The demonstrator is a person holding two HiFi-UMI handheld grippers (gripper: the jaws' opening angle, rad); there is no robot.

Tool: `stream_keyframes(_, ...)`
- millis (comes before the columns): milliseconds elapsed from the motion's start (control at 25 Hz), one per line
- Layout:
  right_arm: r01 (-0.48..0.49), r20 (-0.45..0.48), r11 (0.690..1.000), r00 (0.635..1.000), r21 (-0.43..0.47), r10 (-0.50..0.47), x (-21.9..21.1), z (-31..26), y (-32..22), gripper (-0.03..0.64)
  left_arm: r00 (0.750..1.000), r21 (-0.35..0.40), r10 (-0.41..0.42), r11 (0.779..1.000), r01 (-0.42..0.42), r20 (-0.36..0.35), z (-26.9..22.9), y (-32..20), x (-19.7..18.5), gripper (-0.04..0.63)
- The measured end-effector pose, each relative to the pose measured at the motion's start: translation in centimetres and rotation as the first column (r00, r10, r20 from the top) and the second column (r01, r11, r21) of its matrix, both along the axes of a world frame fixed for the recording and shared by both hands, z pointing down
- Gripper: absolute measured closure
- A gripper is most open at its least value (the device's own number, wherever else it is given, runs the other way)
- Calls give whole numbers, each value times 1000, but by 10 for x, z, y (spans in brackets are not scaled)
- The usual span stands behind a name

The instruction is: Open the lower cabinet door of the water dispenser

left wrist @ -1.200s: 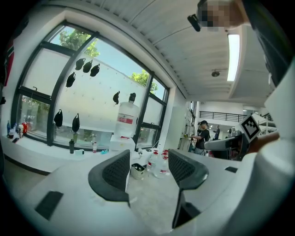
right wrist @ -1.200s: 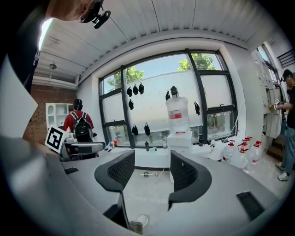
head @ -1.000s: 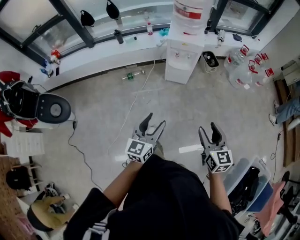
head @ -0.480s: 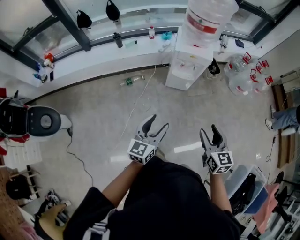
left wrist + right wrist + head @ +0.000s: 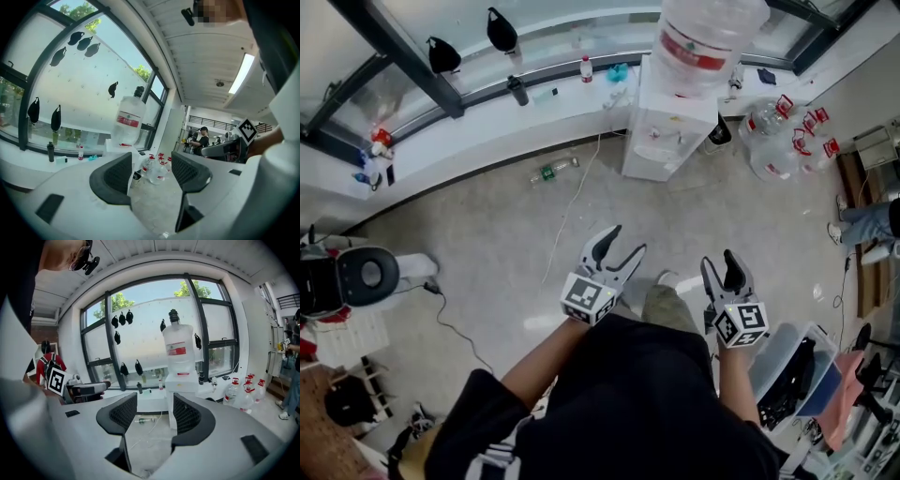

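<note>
While person stands mid-floor, water dispenser (image 5: 667,136) sits far, against window ledge (image 5: 487,122), big bottle (image 5: 708,37) on top, well apart from both grippers. Lower cabinet door (image 5: 645,167): low on dispenser's near face, too small to tell whether shut. Left gripper (image 5: 626,239): jaws wide, nothing between. Right gripper (image 5: 719,259): jaws wide, empty, aimed toward dispenser. Spare bottles (image 5: 783,141) on floor right of dispenser. Green bottle (image 5: 551,172) and white cable (image 5: 570,211) on floor left of it.
</note>
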State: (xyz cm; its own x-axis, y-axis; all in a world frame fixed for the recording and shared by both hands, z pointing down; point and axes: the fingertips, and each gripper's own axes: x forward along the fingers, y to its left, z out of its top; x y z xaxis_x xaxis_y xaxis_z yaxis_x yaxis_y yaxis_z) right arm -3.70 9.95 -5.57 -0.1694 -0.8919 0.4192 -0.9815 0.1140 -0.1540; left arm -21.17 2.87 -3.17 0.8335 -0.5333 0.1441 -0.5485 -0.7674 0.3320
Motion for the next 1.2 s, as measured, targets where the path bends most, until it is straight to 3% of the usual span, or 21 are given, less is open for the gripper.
stream_keyframes(360, 2, 13, 999, 1000, 51, -3, 66, 10, -44, 407, 999, -3, 15, 1000, -15, 38, 7, -39, 67, 348)
stream_keyframes(480, 17, 43, 998, 999, 67, -20, 99, 19, -74, 407, 998, -32, -7, 999, 9, 64, 4, -60, 95, 348)
stream_keyframes(560, 33, 75, 998, 996, 61, -38, 116, 26, -97, 401, 998, -75, -50, 996, 53, 35, -2, -80, 109, 348)
stream_keyframes(680, 79, 85, 996, 993, 43, -82, 146, 40, -126, 400, 997, -66, -71, 995, 73, 31, -5, -101, 145, 348)
stream_keyframes(800, 113, 106, 993, 987, 39, -116, 177, 56, -152, 399, 993, -61, -74, 995, 80, 87, 11, -121, 182, 348)
stream_keyframes(920, 151, 117, 988, 982, 13, -151, 207, 78, -162, 399, 989, -103, -90, 989, 102, 115, 35, -123, 214, 348)
stream_keyframes(1200, 114, 157, 993, 981, -14, -111, 279, 128, -212, 399, 988, -167, -55, 983, 79, 144, 72, -147, 274, 348)
